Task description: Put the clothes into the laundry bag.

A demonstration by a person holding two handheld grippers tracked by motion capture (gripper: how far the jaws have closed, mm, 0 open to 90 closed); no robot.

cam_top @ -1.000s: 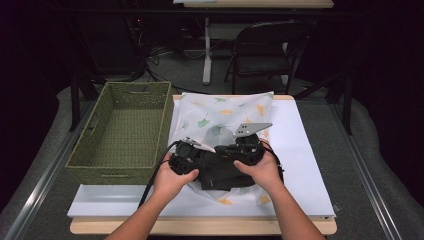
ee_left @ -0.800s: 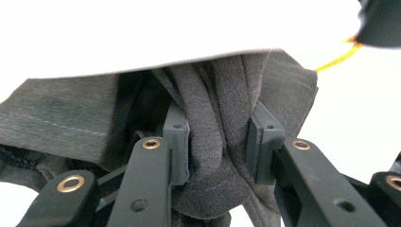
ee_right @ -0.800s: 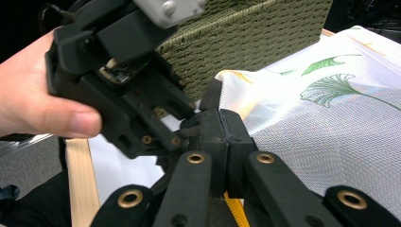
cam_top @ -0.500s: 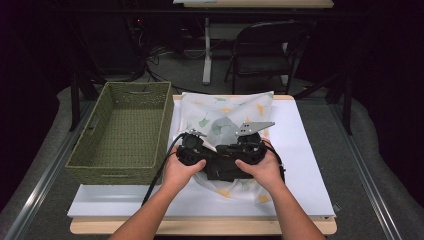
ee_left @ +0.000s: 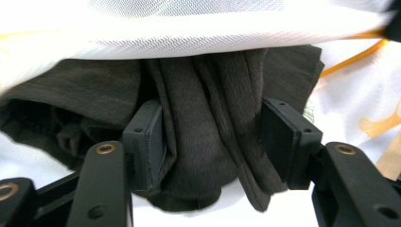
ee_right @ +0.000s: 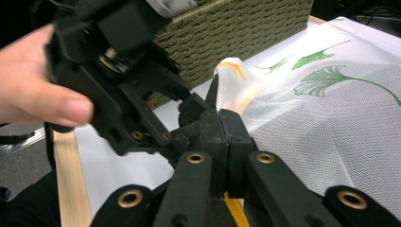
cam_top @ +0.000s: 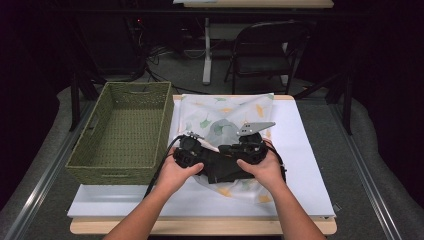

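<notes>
A white mesh bag with a leaf print lies flat on the white tabletop. A dark garment sits bunched at its near end, between the person's two hands. In the left gripper view, my left gripper is shut on a thick fold of the dark garment, under the edge of the white bag. My right gripper is shut on the bag's yellow-trimmed edge, with the bag stretching off to the right. From above, the left gripper and the right gripper meet tip to tip.
A green woven basket stands just left of the bag, and its wall rises behind the left gripper. A folding chair stands beyond the table's far edge. Bare white tabletop lies to the right.
Both hands and the dark garment have shifted a little forward, away from the person, toward the bag's opening. The grippers have stayed close together.
</notes>
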